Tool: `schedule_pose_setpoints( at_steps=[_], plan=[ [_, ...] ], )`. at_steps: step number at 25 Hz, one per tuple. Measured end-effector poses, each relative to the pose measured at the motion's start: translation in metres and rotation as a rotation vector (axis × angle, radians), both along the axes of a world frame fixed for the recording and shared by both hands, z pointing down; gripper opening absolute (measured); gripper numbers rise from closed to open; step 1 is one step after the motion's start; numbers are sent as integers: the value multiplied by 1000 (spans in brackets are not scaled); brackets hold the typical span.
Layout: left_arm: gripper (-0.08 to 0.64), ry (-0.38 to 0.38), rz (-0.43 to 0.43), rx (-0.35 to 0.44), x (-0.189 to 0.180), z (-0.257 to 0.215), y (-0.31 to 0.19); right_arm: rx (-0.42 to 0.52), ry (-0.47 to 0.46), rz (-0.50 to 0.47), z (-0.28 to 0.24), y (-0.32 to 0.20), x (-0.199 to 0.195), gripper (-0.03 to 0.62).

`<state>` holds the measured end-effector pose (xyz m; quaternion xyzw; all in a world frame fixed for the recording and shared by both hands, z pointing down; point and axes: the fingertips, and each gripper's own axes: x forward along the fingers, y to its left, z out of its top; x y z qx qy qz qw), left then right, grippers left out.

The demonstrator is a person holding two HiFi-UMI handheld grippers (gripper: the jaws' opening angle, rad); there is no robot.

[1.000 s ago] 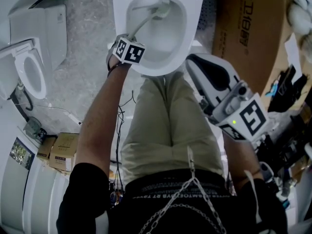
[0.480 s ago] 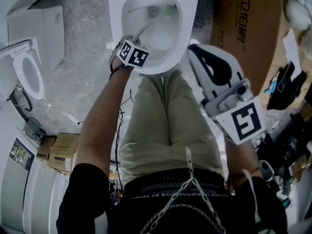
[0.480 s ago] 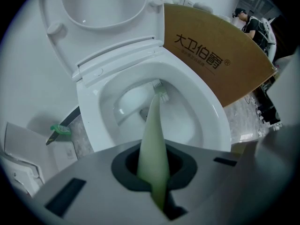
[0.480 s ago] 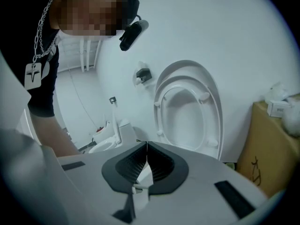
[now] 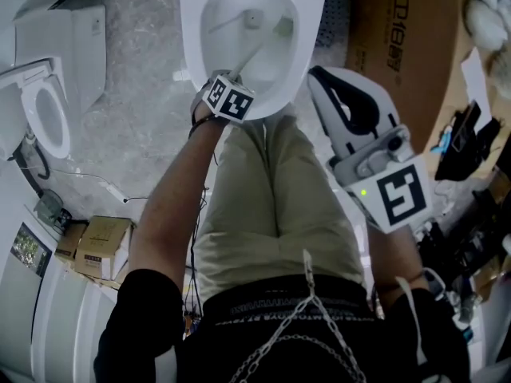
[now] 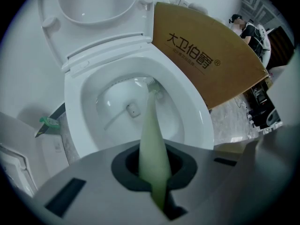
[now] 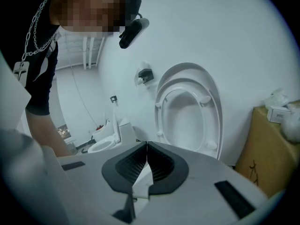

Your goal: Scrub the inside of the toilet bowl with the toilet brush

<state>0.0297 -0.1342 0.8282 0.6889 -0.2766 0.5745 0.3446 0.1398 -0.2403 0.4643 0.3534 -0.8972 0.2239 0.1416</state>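
Over glossy toilet bowl (image 5: pixel 190 48), left hand-held gripper (image 5: pixel 238 82) clamps tapered toilet brush (image 6: pixel 151 135); right hand-held gripper (image 7: pixel 146 164) closed.

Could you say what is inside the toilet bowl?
The toilet brush, held by the left gripper, head at the far wall, and a small fitting. Its handle hides the surface beneath.

The toilet bowl (image 5: pixel 192 38) is white, the toilet brush (image 6: pixel 153 135) pale green, the cardboard box (image 5: pixel 407 46) at right brown with dark print, the trousers (image 5: pixel 271 206) khaki.
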Motion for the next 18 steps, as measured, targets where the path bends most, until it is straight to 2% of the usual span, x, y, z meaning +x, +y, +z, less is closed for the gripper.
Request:
schedule_pose_setpoints(
  at_steps=[7,18],
  plan=[
    [2,23,12,-50,3,0,19,-15,-21,-8,-2,8,-3,9],
    [2,-18,138,-63,-12,-6,38,-36,-43,-13,-6,17,-11,9]
  ],
)
